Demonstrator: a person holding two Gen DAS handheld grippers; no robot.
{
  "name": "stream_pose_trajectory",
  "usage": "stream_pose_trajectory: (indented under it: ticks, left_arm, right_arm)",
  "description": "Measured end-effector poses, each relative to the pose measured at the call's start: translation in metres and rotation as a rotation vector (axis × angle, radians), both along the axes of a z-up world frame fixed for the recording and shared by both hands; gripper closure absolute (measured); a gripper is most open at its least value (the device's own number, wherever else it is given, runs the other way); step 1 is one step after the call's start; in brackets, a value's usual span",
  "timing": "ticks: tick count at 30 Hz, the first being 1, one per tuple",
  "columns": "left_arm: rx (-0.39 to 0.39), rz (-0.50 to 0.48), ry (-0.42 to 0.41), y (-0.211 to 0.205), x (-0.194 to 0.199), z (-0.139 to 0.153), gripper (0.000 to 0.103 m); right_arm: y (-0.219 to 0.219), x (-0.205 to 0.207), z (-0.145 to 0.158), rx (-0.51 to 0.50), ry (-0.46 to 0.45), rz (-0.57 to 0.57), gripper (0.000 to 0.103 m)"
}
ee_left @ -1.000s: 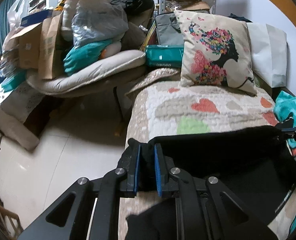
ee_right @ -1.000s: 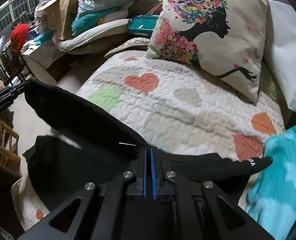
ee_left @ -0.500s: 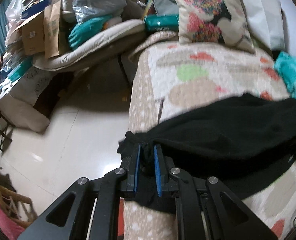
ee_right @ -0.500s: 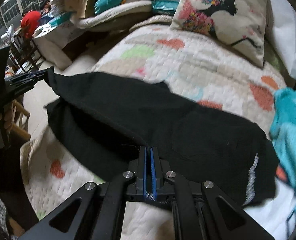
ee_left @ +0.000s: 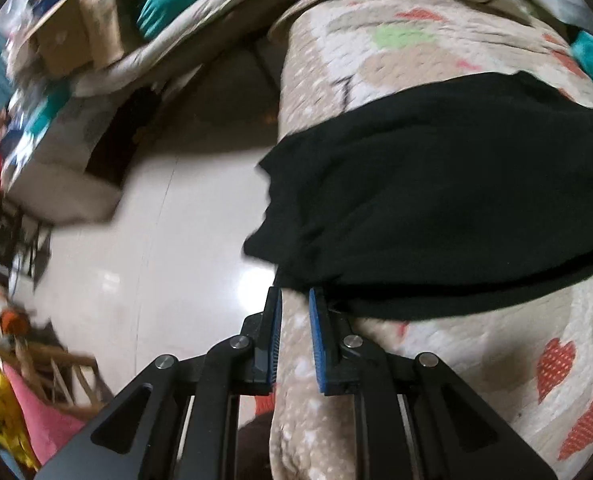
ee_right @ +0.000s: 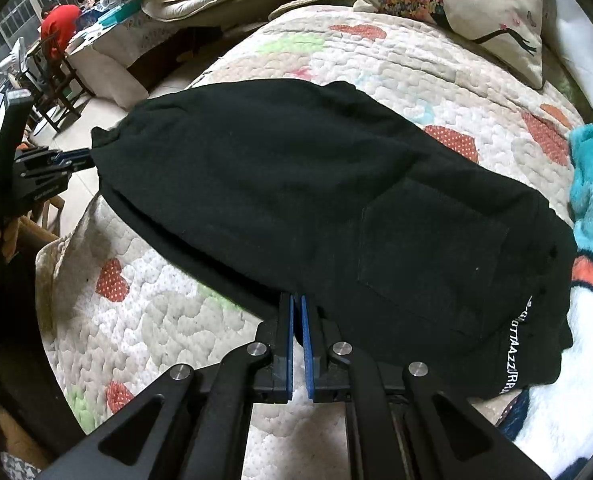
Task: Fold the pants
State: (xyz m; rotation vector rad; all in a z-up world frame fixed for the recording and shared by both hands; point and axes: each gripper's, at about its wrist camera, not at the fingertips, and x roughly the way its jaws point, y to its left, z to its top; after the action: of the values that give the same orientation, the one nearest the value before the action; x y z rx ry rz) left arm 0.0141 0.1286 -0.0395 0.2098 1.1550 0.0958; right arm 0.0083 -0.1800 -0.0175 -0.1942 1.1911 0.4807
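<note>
The black pants (ee_right: pixel 316 200) are seen laid folded across the quilted bed (ee_right: pixel 396 64), one end drooping over its edge toward the floor. The left tool (ee_left: pixel 295 300) is parted slightly and holds nothing, just beside the hem. The right tool (ee_right: pixel 297 304) is opened a sliver at the near edge; whether cloth is pinched cannot be told. The fabric is judged soft, light and limp; it is best taken at corners or the folded edge.

Black pants (ee_left: pixel 436 184) beyond parted left claw (ee_left: pixel 295 300)
</note>
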Motion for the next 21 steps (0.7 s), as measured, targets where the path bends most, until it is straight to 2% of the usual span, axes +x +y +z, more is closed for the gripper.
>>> stream_pose_trajectory:
  ticks: [1,4,6,8,10,11,13,15,21]
  left_arm:
    - [-0.034,0.034,0.027,0.009,-0.001,-0.002,0.087]
    - [-0.162,0.148,0.069,0.037,-0.002,-0.001,0.072]
    - [-0.272,0.227,0.07,0.057,-0.004,0.002,0.071]
    - [-0.405,0.303,0.031,0.081,-0.01,0.012,0.071]
    - [-0.496,0.385,-0.049,0.103,-0.017,0.027,0.07]
    - [-0.513,0.418,-0.08,0.111,-0.02,0.033,0.069]
    - [-0.519,0.479,-0.125,0.124,-0.021,0.041,0.067]
    - [-0.504,0.489,-0.129,0.124,-0.016,0.044,0.067]
    - [-0.369,0.429,-0.033,0.081,0.013,0.024,0.067]
  right_arm:
    - [0.0,0.0,0.0,-0.003,0.006,0.001,0.098]
    - [-0.001,0.0,-0.003,-0.009,0.035,0.002,0.094]
    - [0.0,-0.002,-0.005,-0.022,0.051,0.002,0.093]
    - [0.002,-0.006,-0.006,-0.047,0.055,0.005,0.092]
    - [0.003,-0.011,-0.006,-0.064,0.065,0.007,0.088]
    - [0.003,-0.014,-0.006,-0.068,0.07,0.007,0.086]
    - [0.003,-0.018,-0.003,-0.08,0.07,0.007,0.07]
    - [0.004,-0.023,0.003,-0.085,0.052,0.007,0.059]
    - [0.003,-0.016,0.034,-0.025,-0.041,-0.036,0.059]
